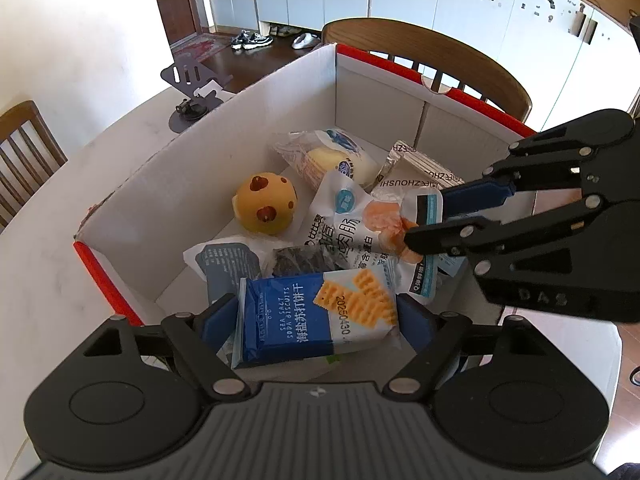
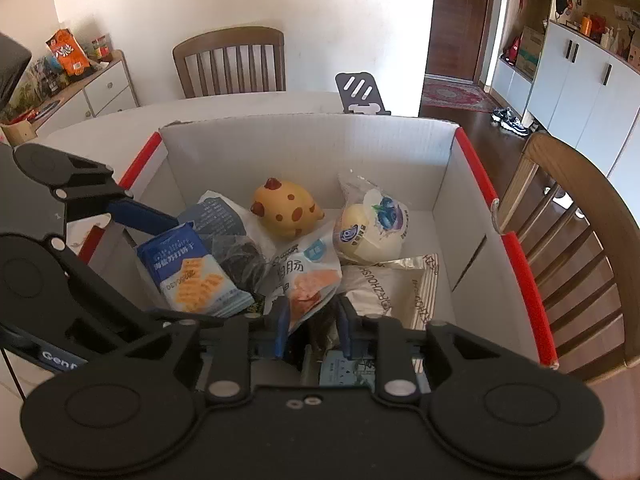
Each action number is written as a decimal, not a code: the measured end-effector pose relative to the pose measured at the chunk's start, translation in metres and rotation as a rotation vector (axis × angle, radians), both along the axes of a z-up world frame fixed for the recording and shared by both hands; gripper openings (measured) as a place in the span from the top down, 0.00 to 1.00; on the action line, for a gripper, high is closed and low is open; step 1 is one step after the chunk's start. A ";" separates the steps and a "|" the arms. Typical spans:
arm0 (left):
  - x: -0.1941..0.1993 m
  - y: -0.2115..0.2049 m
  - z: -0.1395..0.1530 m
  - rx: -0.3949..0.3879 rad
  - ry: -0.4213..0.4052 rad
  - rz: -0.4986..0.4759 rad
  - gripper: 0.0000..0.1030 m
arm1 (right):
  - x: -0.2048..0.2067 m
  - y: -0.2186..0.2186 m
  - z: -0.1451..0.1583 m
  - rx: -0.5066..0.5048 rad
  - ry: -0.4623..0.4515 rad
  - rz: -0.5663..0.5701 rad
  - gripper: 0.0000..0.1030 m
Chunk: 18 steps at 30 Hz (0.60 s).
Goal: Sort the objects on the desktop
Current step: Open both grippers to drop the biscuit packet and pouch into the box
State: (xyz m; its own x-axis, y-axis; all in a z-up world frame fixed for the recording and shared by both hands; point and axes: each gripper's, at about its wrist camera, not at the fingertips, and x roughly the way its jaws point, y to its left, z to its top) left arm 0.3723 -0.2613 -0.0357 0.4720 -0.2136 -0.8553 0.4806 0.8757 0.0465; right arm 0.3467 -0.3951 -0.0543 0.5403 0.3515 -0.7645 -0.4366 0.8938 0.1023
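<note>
A white cardboard box with red edges (image 1: 208, 152) (image 2: 304, 144) stands on the table and holds several snacks and a yellow spotted toy (image 1: 266, 208) (image 2: 286, 208). My left gripper (image 1: 316, 320) (image 2: 160, 240) is shut on a blue soda biscuit packet (image 1: 320, 316) (image 2: 192, 272), held over the box's near side. My right gripper (image 2: 312, 320) (image 1: 432, 220) is shut on the edge of a white sausage packet with orange print (image 2: 308, 280) (image 1: 360, 224), inside the box. A cream bun packet (image 1: 332, 160) (image 2: 372, 232) and a silver packet (image 2: 384, 292) lie nearby.
A dark phone stand (image 1: 192, 92) (image 2: 360, 92) sits on the white table (image 1: 48, 240) beyond the box. Wooden chairs (image 1: 420, 48) (image 2: 232, 60) ring the table. A dark cookie packet (image 1: 304, 260) lies in the box.
</note>
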 end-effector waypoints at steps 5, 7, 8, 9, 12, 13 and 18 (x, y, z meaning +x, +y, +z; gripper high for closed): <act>-0.004 0.004 0.004 -0.016 -0.002 0.007 0.18 | 0.000 -0.007 0.007 0.039 0.006 -0.016 0.73; -0.005 0.004 0.005 -0.019 0.006 0.002 0.16 | 0.000 -0.011 0.010 0.052 0.005 -0.021 0.70; -0.005 0.003 0.004 -0.017 0.018 -0.004 0.15 | -0.001 -0.013 0.011 0.060 0.008 -0.022 0.67; -0.006 0.003 0.004 -0.013 0.021 -0.007 0.15 | -0.001 -0.015 0.013 0.067 0.007 -0.025 0.66; -0.009 0.002 0.003 0.000 0.013 -0.017 0.15 | -0.002 -0.019 0.018 0.079 0.001 -0.030 0.61; -0.009 0.001 0.003 -0.002 0.013 -0.020 0.14 | -0.003 -0.021 0.019 0.083 -0.003 -0.032 0.59; -0.014 0.001 0.007 -0.001 -0.011 -0.020 0.12 | -0.006 -0.027 0.024 0.099 -0.008 -0.041 0.52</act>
